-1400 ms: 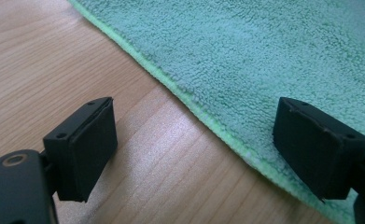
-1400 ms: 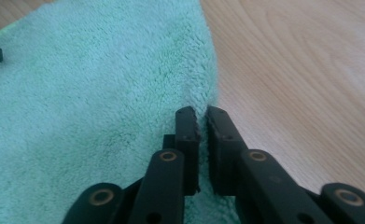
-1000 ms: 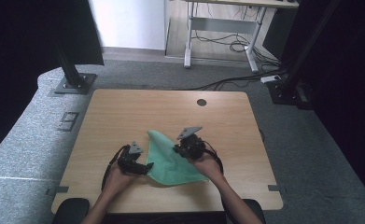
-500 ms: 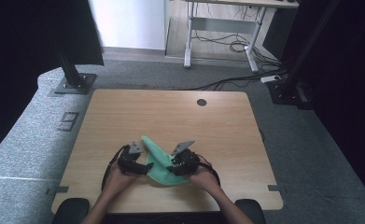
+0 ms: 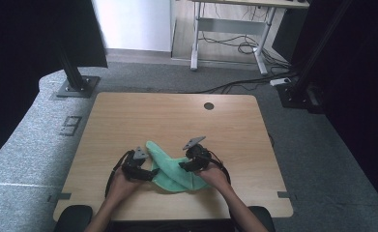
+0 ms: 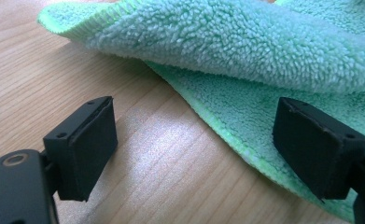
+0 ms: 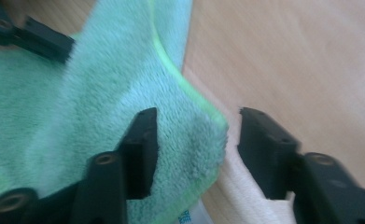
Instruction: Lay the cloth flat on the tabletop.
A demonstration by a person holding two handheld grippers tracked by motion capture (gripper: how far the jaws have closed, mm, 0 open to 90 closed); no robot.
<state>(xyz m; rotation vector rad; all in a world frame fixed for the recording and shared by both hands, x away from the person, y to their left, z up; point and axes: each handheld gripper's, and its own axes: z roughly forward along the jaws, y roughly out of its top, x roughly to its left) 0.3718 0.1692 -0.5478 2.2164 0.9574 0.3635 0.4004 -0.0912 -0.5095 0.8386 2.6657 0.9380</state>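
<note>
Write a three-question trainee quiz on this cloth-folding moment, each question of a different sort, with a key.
1. True or false: the green cloth lies flat and fully spread out on the wooden table.
2. Multiple choice: in the left gripper view, what lies between the fingers of the left gripper? A) a pinched fold of cloth B) bare tabletop and the cloth's edge, with nothing pinched C) a cable
3. Fill in: in the right gripper view, the right gripper stands ____ over a corner of the cloth, with the pads not pressing on it.

Key: 1 false, one part is folded over another. 2 B. 3 open; its jaws have just been opening.
</note>
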